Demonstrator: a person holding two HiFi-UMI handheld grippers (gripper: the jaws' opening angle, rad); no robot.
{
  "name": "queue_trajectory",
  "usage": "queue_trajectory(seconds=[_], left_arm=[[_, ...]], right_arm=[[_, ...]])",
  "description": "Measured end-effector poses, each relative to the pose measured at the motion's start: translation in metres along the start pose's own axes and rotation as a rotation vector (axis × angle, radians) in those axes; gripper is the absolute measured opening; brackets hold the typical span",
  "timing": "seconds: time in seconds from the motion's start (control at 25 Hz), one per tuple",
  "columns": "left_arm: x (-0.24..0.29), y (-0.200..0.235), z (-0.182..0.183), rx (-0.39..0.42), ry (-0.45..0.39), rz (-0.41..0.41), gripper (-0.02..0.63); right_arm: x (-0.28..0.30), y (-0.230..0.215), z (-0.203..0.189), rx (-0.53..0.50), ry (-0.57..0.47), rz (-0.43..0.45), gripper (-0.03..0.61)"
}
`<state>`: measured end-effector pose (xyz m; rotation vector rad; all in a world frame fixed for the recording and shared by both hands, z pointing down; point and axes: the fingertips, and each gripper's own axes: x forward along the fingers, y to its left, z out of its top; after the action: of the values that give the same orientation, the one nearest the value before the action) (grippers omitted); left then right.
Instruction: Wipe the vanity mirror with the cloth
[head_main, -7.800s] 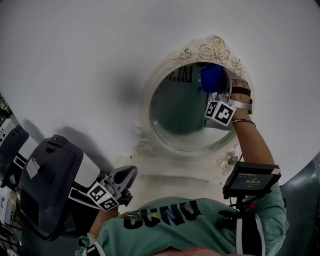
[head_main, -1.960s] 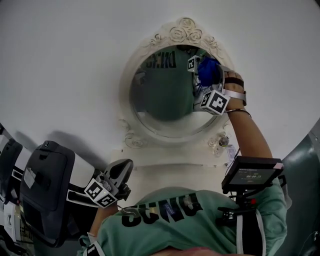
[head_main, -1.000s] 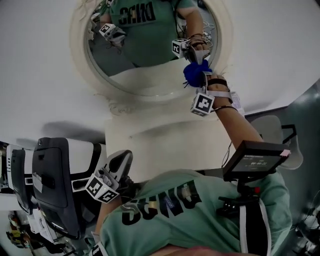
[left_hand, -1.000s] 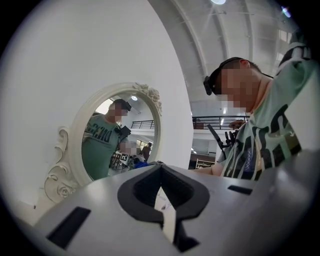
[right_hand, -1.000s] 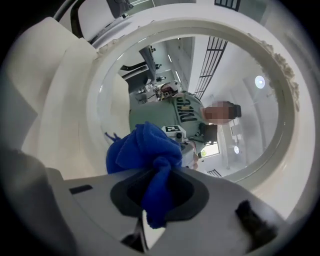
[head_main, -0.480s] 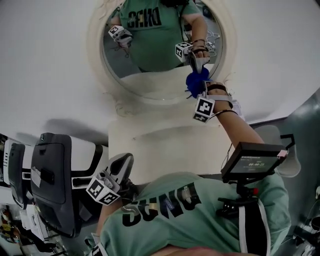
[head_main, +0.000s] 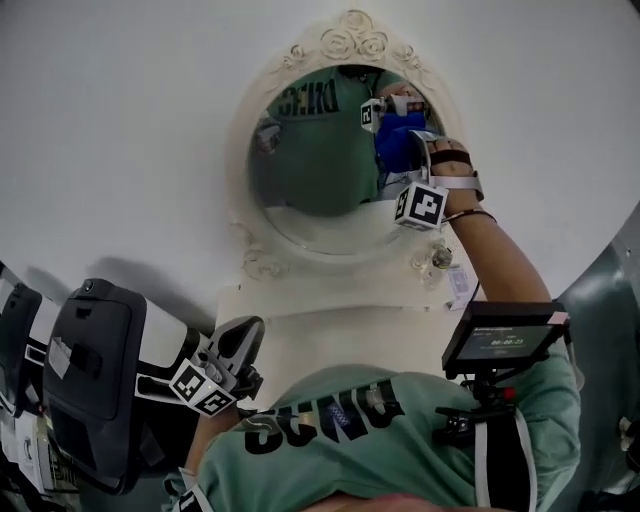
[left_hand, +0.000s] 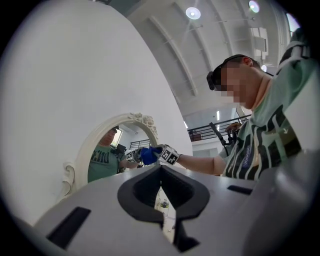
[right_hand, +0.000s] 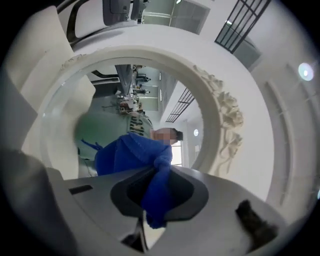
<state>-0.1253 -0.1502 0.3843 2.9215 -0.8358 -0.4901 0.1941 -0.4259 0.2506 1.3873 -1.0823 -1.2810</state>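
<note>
Blue cloth (right_hand: 131, 154): soft, light, bunched; clamped at gathered fold by right gripper (right_hand: 152, 197), apparently touching vanity mirror (head_main: 310, 175), upper right; left gripper (left_hand: 161, 197): jaws together, empty, below mirror.

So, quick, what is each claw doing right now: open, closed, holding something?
Left claw: closed, nothing in it.
Right claw: closed on the crumpled blue cloth, up at the white-framed oval mirror.
</note>
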Motion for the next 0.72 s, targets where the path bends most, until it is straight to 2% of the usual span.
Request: queue_trajectory(seconds=[0.16,0.28,0.52,0.72], left_arm=[[0.001,0.002,0.009,0.019,-0.032,-0.009,0.009],[0.001,0.007,0.012,0.027,-0.042,-0.006,0.009],[-0.004,0.016,0.016,0.033,-0.065,0.003,0.009],[-0.007,0.016,0.016,0.021,-0.065,0.009,0.009]], right_arm=[[0.009,-0.067,0.015,-0.064,-0.033,-0.142,0.051],[0.014,-0.094,0.036,-0.113,-0.076,-0.207,0.051],[0.028,-0.113,0.079,-0.224,-0.121,-0.287,0.051],[0.032,-0.116,0.089,-0.252,-0.114,-0.305,0.051]])
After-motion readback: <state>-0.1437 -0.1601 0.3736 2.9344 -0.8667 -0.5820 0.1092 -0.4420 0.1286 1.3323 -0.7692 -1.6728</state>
